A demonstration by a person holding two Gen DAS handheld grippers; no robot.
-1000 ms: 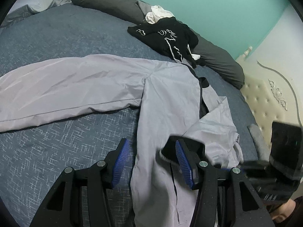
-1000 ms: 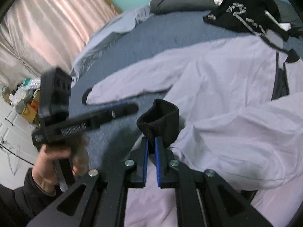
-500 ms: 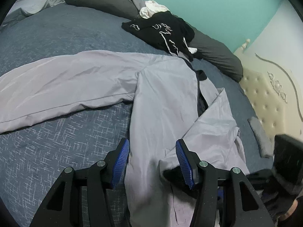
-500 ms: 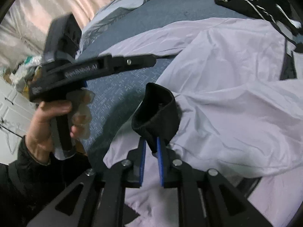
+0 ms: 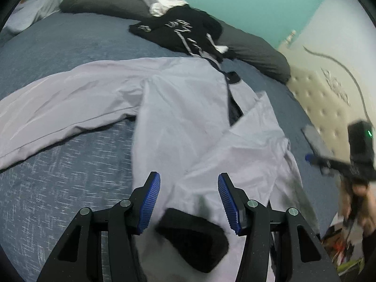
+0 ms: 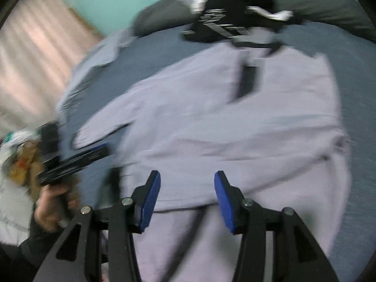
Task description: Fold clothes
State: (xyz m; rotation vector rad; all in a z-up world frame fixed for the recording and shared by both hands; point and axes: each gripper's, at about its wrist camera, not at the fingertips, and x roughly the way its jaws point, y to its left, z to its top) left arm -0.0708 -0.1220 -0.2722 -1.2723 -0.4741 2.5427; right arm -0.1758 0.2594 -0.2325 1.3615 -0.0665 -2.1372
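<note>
We found the left gripper (image 5: 189, 198) pitched downward, its blue pads (image 5: 150, 202) parted and pressing on nothing. The right gripper (image 6: 186, 198) likewise pointed down; its jaws had just been opening, with nothing clamped between them. A hand (image 6: 50, 203) gripped the left gripper's handle.

— What is seen beyond the fingers?
— A bed (image 5: 58, 54) covered in blue-grey bedding, backed by a teal wall (image 5: 235, 4).
— And to the sides?
— A cream tufted headboard (image 5: 324, 103) is seen right of them; pink curtains (image 6: 35, 47) are seen to the left.
</note>
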